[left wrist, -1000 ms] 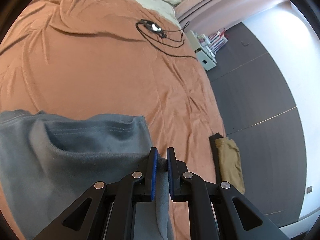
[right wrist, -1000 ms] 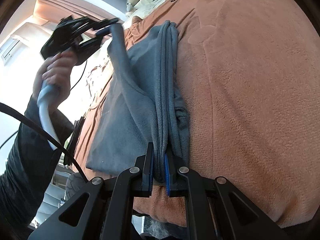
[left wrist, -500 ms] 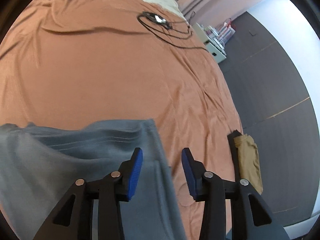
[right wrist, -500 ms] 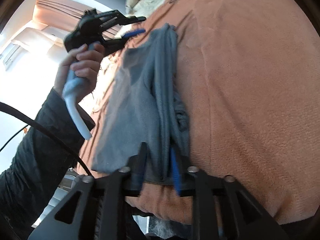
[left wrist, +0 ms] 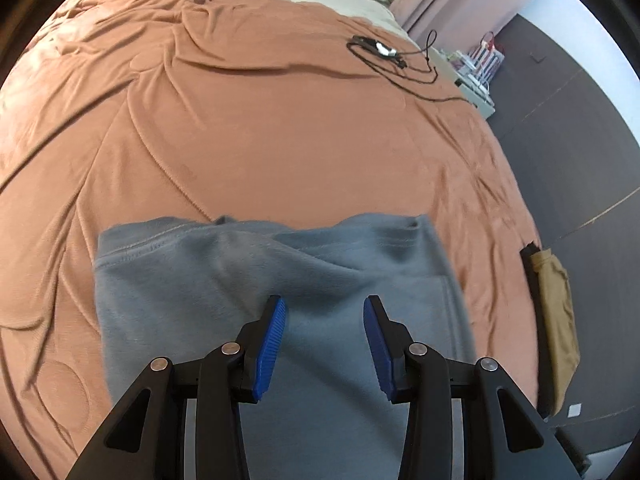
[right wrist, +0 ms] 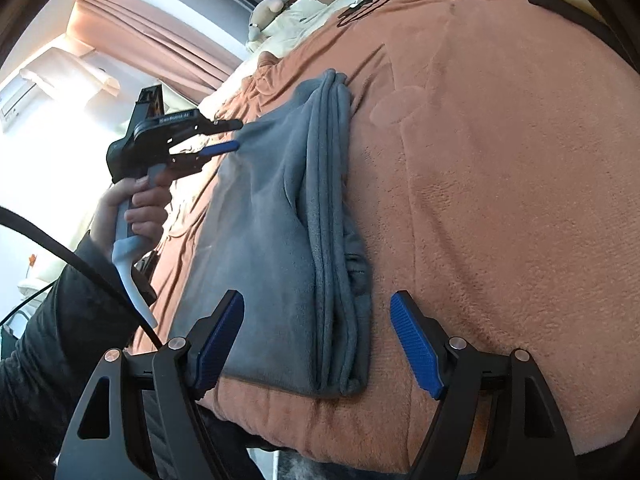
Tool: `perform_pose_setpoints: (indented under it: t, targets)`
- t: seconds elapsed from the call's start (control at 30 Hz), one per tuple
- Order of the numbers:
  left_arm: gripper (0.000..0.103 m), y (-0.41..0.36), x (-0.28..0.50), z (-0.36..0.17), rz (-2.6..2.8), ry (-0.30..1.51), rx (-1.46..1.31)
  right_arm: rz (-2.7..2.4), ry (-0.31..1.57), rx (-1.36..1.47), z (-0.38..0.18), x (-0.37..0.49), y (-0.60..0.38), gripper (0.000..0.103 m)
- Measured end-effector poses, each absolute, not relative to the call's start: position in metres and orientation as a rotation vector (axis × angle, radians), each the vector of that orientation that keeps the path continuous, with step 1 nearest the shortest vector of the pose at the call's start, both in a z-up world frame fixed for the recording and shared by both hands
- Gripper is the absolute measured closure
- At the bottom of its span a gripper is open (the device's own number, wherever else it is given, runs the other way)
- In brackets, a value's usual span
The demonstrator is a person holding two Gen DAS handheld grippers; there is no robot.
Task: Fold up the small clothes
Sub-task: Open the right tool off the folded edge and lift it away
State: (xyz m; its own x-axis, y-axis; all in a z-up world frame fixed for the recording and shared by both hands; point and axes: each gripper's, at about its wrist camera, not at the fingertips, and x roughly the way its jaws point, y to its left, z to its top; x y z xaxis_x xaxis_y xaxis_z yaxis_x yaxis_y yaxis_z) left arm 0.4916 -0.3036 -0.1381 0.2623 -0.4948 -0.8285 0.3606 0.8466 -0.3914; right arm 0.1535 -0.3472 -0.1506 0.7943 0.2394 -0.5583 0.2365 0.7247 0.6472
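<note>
A grey fleece garment point(left wrist: 280, 276) lies folded on the orange blanket, its stacked edges point(right wrist: 336, 240) running along one side. My left gripper point(left wrist: 325, 308) hovers open just over the cloth with nothing between its blue pads. In the right wrist view, a hand point(right wrist: 140, 208) holds that left gripper point(right wrist: 237, 134) at the garment's far corner. My right gripper point(right wrist: 317, 300) is at the near end of the garment point(right wrist: 272, 216). Its jaws are opening wide, and the folded edge lies between them untouched by the pads point(right wrist: 416, 344).
The orange blanket point(left wrist: 280, 120) covers the bed. A black cable with a small device point(left wrist: 384, 50) lies far right. A tan garment point(left wrist: 556, 320) hangs at the bed's right edge above dark floor. Cream bedding and plush toys point(right wrist: 272, 8) sit at the head.
Both grippers were shut on the grey garment and have let go. The left one came down off the lifted cloth, which now lies flat. The right jaws spread wide.
</note>
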Motion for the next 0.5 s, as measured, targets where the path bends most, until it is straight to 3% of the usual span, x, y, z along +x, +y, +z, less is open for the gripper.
perform_pose_setpoints:
  t: [0.5]
  targets:
    - [0.06, -0.347, 0.52, -0.174, -0.582, 1.177, -0.059, -0.001, 0.553, 0.794, -0.12, 0.154, -0.371, 0.029]
